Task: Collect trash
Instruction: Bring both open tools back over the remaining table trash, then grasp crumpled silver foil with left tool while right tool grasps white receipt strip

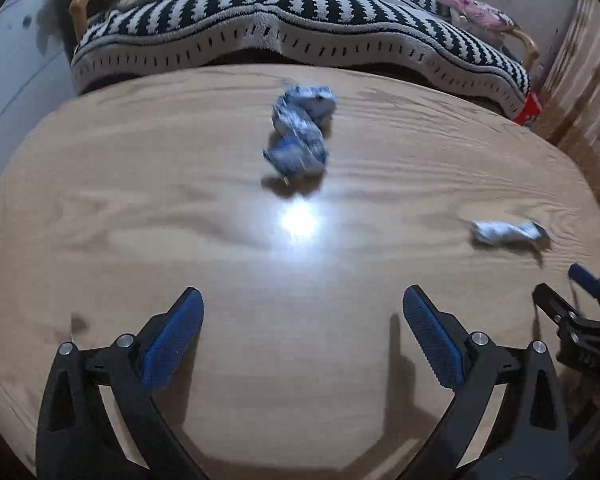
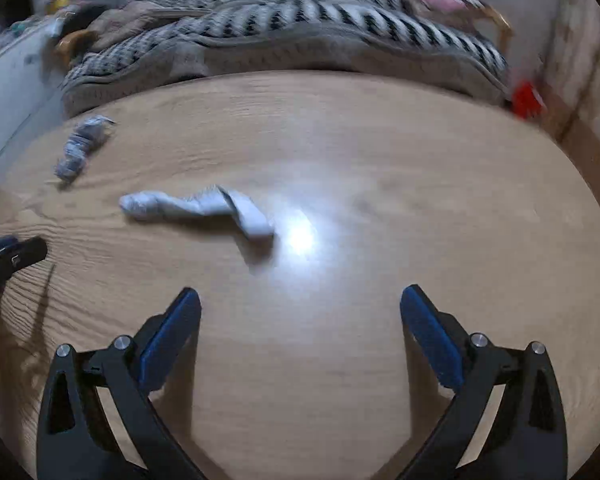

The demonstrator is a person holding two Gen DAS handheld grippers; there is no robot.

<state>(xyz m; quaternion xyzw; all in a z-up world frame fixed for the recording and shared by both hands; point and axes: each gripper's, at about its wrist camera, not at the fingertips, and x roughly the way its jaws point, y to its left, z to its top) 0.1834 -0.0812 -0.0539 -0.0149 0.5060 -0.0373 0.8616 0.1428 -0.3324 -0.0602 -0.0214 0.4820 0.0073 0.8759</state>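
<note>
Wooden counter below me carries two crumpled wrappers: blue-white wrapper ahead of my left gripper, pale wrapper ahead-left of my right gripper; both spread wide, empty.

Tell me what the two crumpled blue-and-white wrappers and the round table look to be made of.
Larger twisted blue-and-white wrapper: probably thin printed plastic film or paper, sharply creased; blur leaves it open. Smaller whitish twisted wrapper: likely the same. Round tan table: wood or wood-look laminate, grain lines, glossy glare.
</note>
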